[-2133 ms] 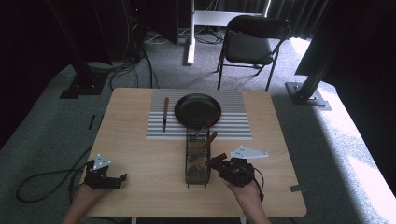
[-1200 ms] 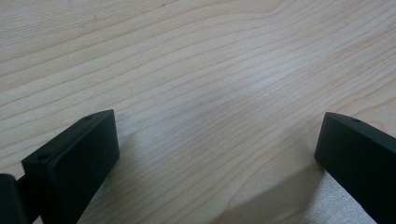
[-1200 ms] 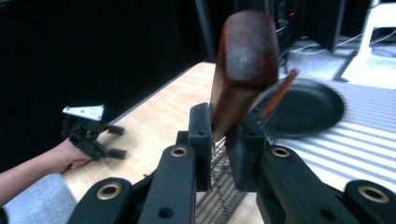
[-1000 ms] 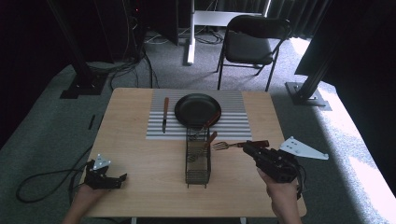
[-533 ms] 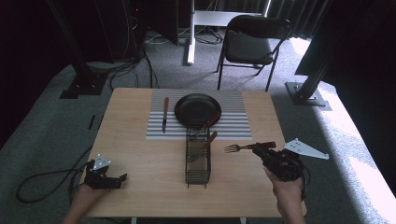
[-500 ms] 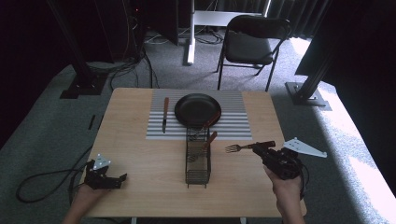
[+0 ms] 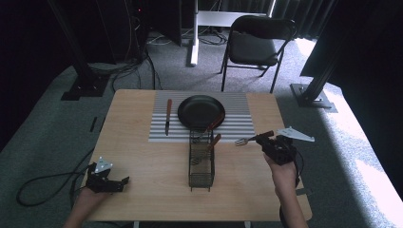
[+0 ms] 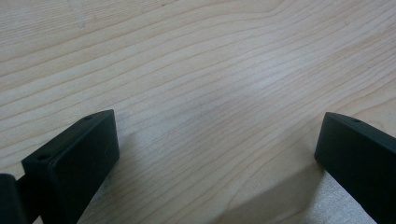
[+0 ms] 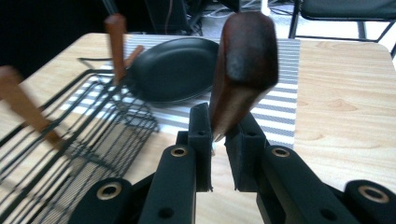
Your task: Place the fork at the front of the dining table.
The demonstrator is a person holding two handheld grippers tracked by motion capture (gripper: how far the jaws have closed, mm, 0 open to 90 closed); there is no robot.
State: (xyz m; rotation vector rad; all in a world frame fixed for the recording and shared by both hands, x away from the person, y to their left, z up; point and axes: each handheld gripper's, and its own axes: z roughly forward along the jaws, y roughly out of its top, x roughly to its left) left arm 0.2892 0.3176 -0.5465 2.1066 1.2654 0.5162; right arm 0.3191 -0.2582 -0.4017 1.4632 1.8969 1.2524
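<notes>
While the left claw (image 7: 124, 181) rests on the table (image 7: 142, 156) at about 7 o'clock — jaws wide apart, bare wood between them — the right claw (image 7: 257, 138) sits at roughly 4 o'clock, clamped on a fork (image 7: 252, 139). Fork lies roughly level above the table, tines toward 9 o'clock, near the wire basket (image 7: 201, 161) but apart from it. In the right gripper view the jaws pinch the fork's brown wooden handle (image 9: 243, 65), which sticks up toward the camera. Basket stands mid-table with two more wooden-handled utensils (image 7: 214, 140) in it. Black pan (image 7: 199, 111) sits on the striped mat (image 7: 242, 128) at 12 o'clock — knife (image 7: 167, 116) lies at the mat's 9 o'clock edge.
</notes>
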